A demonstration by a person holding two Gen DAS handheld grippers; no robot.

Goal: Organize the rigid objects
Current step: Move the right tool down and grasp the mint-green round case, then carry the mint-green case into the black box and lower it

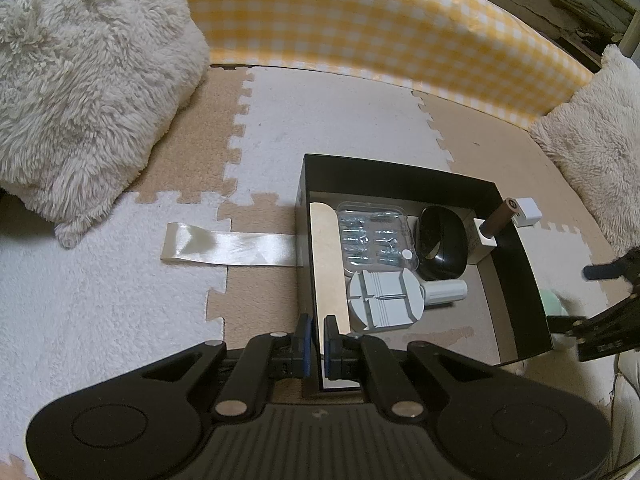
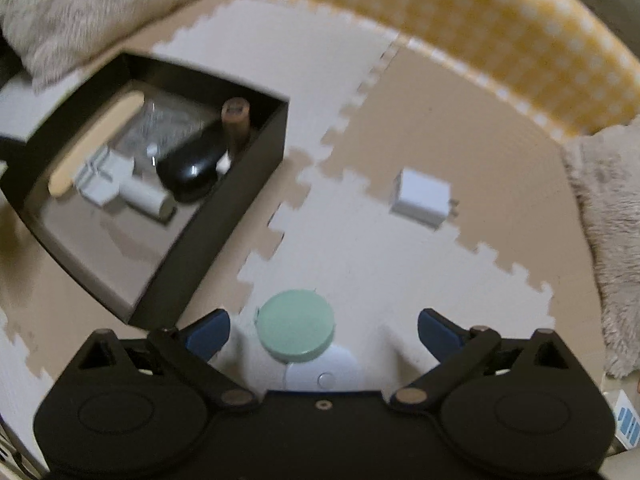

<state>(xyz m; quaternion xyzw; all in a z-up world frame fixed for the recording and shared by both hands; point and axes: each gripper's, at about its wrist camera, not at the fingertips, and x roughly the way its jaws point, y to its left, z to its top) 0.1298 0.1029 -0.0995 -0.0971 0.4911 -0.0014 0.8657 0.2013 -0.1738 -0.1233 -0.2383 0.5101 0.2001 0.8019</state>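
Note:
A black box (image 1: 516, 240) holds a beige strip (image 1: 326, 256), a clear case of small metal parts (image 1: 372, 236), a grey round tool with a white handle (image 1: 386, 298), a black oval case (image 1: 442, 242) and a brown cylinder (image 1: 498, 220) on a white block. My left gripper (image 1: 316, 336) is shut on the box's left wall. My right gripper (image 2: 324, 332) is open, its fingers on either side of a white bottle with a mint-green lid (image 2: 295, 330) on the mat. A white charger cube (image 2: 422, 196) lies further out; it also shows in the left wrist view (image 1: 526, 212).
The box (image 2: 224, 208) sits left of the right gripper. A satin ribbon (image 1: 228, 248) lies on the puzzle mat left of the box. Fluffy cushions (image 1: 88, 80) (image 2: 608, 216) and a yellow checked wall (image 1: 360, 20) border the mat.

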